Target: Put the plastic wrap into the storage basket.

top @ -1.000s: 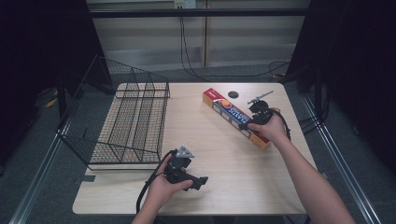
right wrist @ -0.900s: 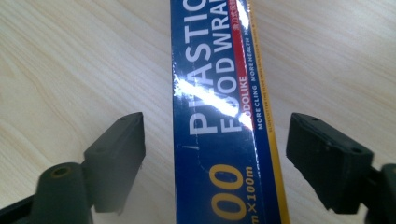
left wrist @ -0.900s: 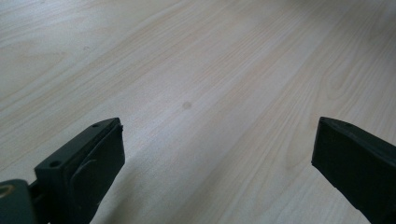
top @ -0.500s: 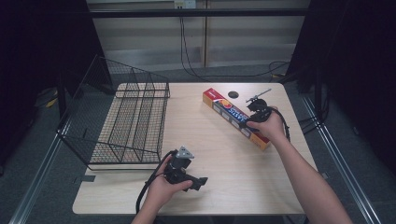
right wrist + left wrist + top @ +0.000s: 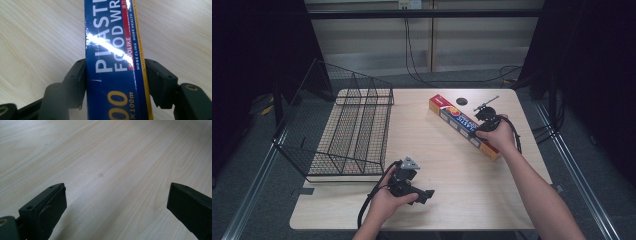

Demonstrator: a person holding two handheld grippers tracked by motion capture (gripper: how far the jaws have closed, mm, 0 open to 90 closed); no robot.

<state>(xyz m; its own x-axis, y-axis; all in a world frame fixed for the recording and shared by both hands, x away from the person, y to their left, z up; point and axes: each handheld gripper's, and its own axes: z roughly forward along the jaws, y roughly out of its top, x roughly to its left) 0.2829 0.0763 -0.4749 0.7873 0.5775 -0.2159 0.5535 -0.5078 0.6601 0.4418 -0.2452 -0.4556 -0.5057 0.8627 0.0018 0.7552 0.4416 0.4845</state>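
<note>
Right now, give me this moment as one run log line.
right gripper: shut on plastic wrap box | left gripper: open, over bare table | wire basket: untouched

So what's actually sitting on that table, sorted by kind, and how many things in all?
Wire baskets: 1, the black wire basket at the left.
Boxes: 1, the plastic food wrap box, with the right gripper closed on its sides.
Small dark round things: 1, a black disc near the far edge.
Handheld grippers: 2, counting the left gripper, which is open over bare wood.
Total: 5.
</note>
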